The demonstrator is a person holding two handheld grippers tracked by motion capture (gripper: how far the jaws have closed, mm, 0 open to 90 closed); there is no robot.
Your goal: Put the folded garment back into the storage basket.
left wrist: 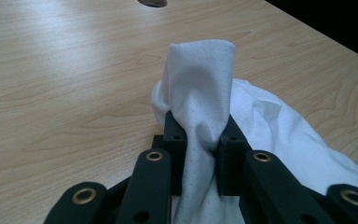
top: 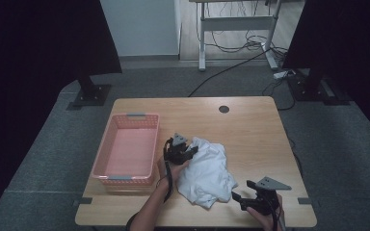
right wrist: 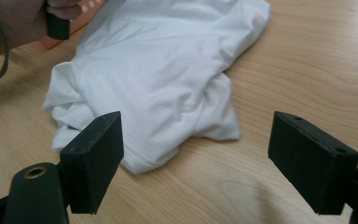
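A crumpled white cloth lies on the wooden table, right of a pink basket. My left gripper is at the cloth's upper left edge, shut on a fold of the white cloth that stands up between its jaws. My right gripper hovers open near the table's front edge, just right of the cloth's lower corner. In the right gripper view the cloth spreads ahead of the wide-apart jaws, with nothing between them.
The pink basket holds nothing and stands at the table's left side. A round cable hole sits near the far edge. The person's other hand shows at the top left of the right gripper view.
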